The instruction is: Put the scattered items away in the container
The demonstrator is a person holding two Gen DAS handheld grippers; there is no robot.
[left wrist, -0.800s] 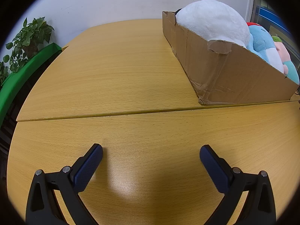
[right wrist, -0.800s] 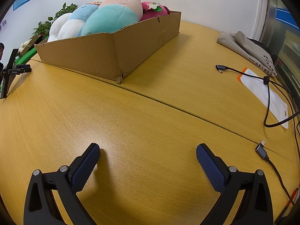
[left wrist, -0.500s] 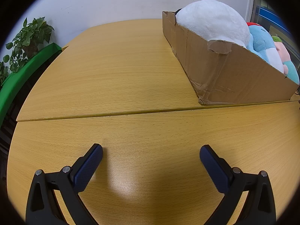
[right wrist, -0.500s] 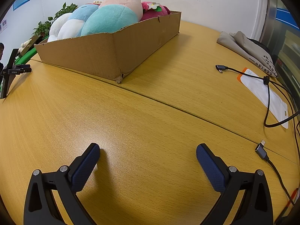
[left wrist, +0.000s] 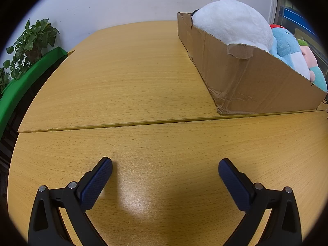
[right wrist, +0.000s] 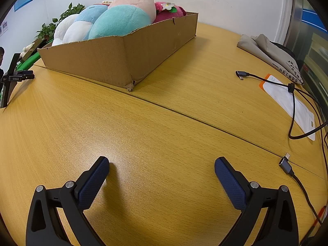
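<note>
A long cardboard box point(left wrist: 242, 75) point(right wrist: 127, 59) sits on the wooden table, filled with plush toys. In the left wrist view a big white plush point(left wrist: 233, 20) bulges over its near end, with a blue one point(left wrist: 287, 47) behind it. The right wrist view shows a teal and pink plush point(right wrist: 123, 14) and a magenta one point(right wrist: 170, 12). My left gripper point(left wrist: 165, 165) hangs open over bare wood, well short of the box. My right gripper point(right wrist: 162, 163) is open too, with nothing between its blue pads.
Black cables with plugs point(right wrist: 287, 165) point(right wrist: 242, 74) trail at the right beside a white packet point(right wrist: 291, 102) and a folded grey cloth bag point(right wrist: 268, 51). A small black stand point(right wrist: 12, 75) is at the left edge. A potted plant point(left wrist: 30, 43) and green board point(left wrist: 22, 82) flank the table's left.
</note>
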